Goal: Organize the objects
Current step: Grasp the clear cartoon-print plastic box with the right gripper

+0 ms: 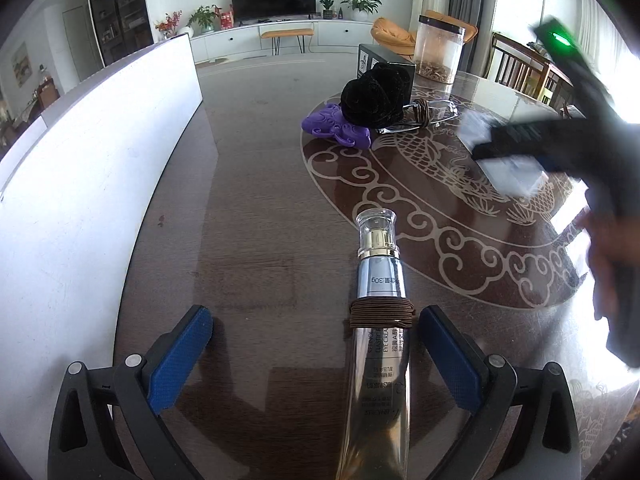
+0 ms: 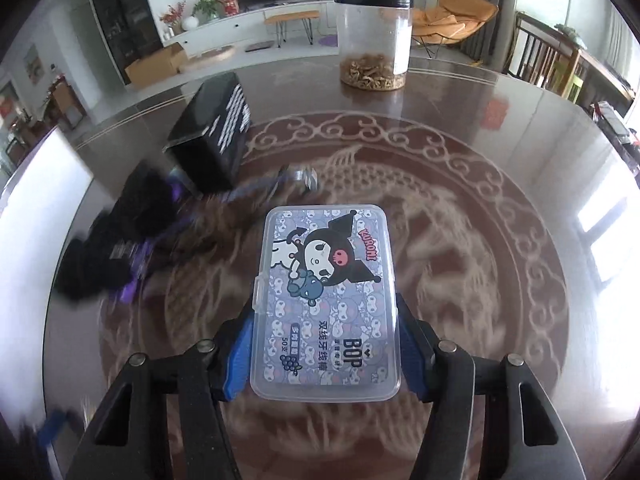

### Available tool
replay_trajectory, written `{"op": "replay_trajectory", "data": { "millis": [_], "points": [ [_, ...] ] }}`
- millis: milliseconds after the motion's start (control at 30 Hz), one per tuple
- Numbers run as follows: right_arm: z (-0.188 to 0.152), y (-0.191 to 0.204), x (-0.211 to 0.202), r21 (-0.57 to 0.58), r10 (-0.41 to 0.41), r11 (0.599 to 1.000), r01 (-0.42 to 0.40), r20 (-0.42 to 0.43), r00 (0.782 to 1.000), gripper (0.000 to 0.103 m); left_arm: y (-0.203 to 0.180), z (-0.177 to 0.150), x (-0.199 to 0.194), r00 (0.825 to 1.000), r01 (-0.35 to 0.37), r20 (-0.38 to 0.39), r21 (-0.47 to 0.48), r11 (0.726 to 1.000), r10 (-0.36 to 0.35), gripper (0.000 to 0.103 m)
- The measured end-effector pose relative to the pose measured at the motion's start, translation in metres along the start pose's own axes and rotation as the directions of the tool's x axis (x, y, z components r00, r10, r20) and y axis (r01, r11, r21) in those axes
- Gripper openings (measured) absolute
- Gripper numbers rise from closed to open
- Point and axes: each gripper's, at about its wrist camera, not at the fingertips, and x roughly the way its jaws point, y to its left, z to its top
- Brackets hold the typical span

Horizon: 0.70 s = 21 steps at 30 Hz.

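Note:
My left gripper (image 1: pixel 316 324) is open over the dark table. A silver eye-cream tube (image 1: pixel 380 344) with a brown hair tie round it lies between the fingers, close to the right pad, untouched. My right gripper (image 2: pixel 324 320) is shut on a clear plastic floss-pick box (image 2: pixel 326 296) with a cartoon label, held above the table. In the left wrist view that gripper (image 1: pixel 504 140) is blurred at the right with the box (image 1: pixel 508 172). A black velvet scrunchie (image 1: pixel 376 94), a purple comb (image 1: pixel 336 126) and glasses (image 1: pixel 424 114) lie together farther off.
A white board (image 1: pixel 100 168) stands along the left of the table. A black box (image 2: pixel 216 140) and a clear jar (image 2: pixel 374 40) with dried bits stand at the far side. The table (image 2: pixel 500 184) carries a pale dragon pattern.

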Motion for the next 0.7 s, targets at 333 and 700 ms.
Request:
{"op": "replay_trajectory", "data": {
  "millis": [333,700],
  "points": [
    [-0.139,-0.009,-0.079,0.036,-0.003,0.999,0.001,0.052,0.999,0.062,0.001,-0.001,-0.001,1.0,-0.002,0.001,-0.001,1.0,0.002,0.103],
    [-0.158,-0.009,-0.081,0.039,-0.057,0.998,0.054,0.093,0.994,0.093,0.001,-0.001,-0.001,1.0,-0.003,0.001,-0.002,1.0,0.003,0.103]
  ]
}}
